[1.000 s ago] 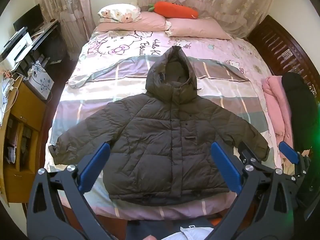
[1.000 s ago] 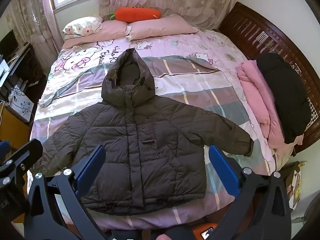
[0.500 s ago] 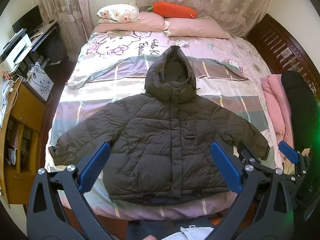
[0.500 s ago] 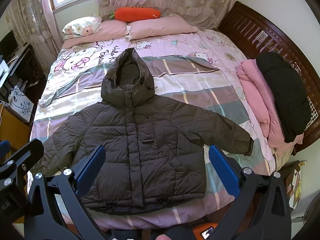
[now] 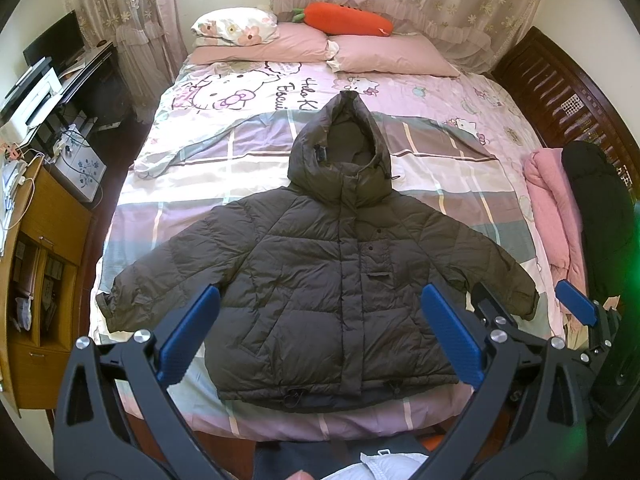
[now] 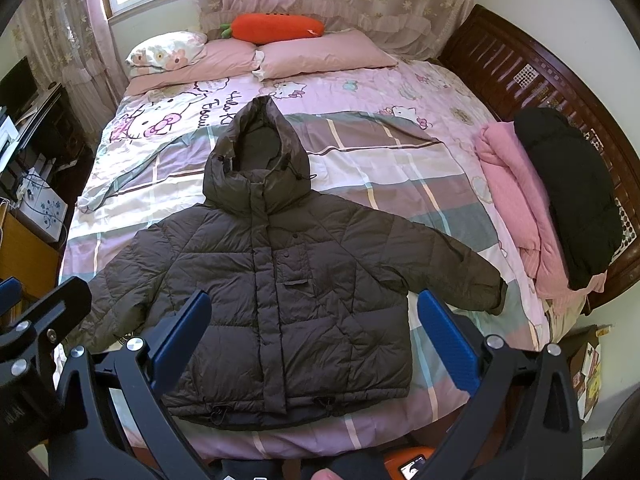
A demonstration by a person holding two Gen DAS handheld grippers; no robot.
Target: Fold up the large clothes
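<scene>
Across the bed, near its foot edge, a dark hooded jacket lay spread flat; we held left gripper and right gripper above it, both wide apart, empty.

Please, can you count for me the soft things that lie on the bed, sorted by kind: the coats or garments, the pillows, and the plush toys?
Garments: 3 – brown puffer jacket, pink garment, black garment
Pillows: 3 – floral pillow, two pink pillows
Plush toys: 1 – carrot plush
Total: 7
</scene>
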